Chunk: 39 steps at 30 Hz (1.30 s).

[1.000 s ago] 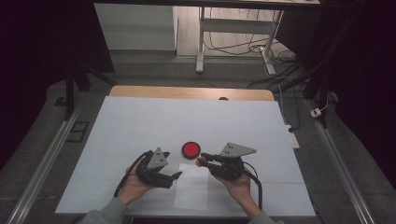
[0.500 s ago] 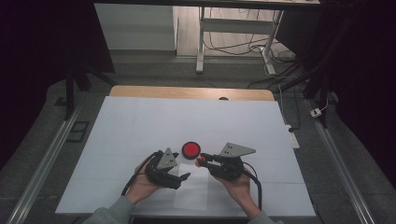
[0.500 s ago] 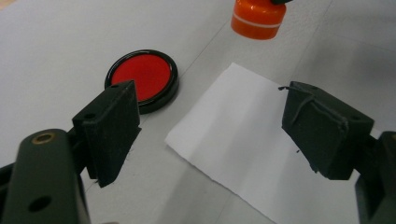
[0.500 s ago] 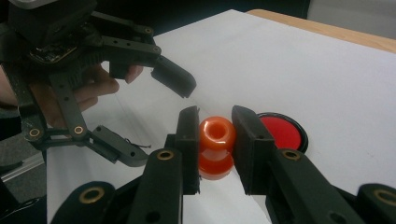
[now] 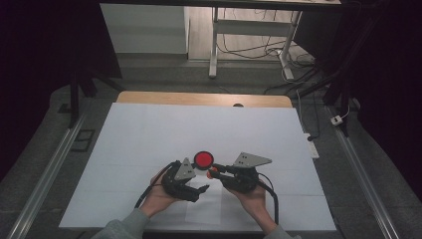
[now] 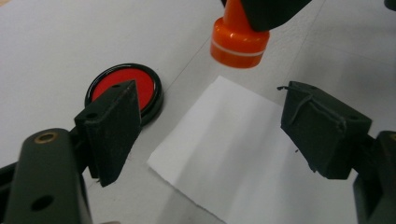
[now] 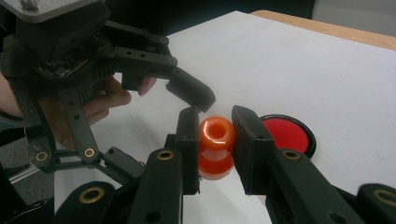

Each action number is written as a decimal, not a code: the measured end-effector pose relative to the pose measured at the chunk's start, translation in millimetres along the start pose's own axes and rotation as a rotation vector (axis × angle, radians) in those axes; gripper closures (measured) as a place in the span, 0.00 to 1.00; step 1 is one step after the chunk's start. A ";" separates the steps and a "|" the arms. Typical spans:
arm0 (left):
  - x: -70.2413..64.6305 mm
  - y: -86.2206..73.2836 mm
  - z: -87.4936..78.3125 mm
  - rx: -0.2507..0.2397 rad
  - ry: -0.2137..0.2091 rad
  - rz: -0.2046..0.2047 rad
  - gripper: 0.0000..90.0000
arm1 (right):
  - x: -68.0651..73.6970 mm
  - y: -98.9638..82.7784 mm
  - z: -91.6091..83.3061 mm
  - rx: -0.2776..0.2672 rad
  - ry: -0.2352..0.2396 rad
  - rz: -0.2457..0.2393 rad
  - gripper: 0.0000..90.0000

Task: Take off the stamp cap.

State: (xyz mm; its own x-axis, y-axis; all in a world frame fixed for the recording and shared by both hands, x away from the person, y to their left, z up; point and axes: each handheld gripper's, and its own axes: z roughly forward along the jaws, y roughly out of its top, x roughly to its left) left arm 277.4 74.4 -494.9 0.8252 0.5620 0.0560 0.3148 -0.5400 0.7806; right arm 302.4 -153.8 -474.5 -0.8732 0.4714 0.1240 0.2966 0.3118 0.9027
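Observation:
My right gripper (image 7: pixel 215 140) is shut on an orange stamp (image 7: pixel 216 134), which it holds by the neck just above the table. In the high view the stamp (image 5: pixel 211 173) hangs just in front of a round red ink pad (image 5: pixel 203 159) with a black rim. My left gripper (image 6: pixel 210 126) stands open, its jaws wide apart over the near corner of a white paper sheet (image 6: pixel 243 158). The stamp's base (image 6: pixel 239 43) hovers beyond that corner, and the ink pad (image 6: pixel 114 80) lies to the left. In the high view the left gripper (image 5: pixel 198 182) sits close beside the right gripper (image 5: pixel 213 173).
A large white mat (image 5: pixel 149 134) covers the table, with a wooden edge (image 5: pixel 199 98) at the far side. Cables trail from both grippers toward the person. Metal rails (image 5: pixel 45 174) run along both sides of the table.
My left gripper has slid to the right, closer to the stamp and the right gripper. The right gripper and stamp have stayed where they were.

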 end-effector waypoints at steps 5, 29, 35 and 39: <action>-3.0 4.0 2.7 -0.003 -0.007 0.012 0.24 | -0.1 0.1 0.5 -0.001 -0.001 0.000 0.80; -3.5 11.1 12.1 -0.015 -0.014 -0.001 0.40 | 1.3 0.3 2.3 -0.003 0.000 -0.010 0.80; -3.0 11.7 14.2 -0.015 -0.026 -0.008 0.46 | 1.2 0.1 2.4 -0.002 -0.001 -0.010 0.80; -3.1 12.1 14.9 -0.014 -0.031 -0.007 0.51 | 1.2 0.0 2.5 -0.002 -0.001 -0.011 0.80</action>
State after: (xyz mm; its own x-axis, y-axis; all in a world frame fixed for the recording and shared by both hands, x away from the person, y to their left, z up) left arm 285.7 56.8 -494.9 0.8372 0.5459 0.0315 0.3139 -0.5269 0.7898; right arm 302.3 -151.1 -475.4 -0.8760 0.4687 0.1134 0.2860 0.3155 0.9048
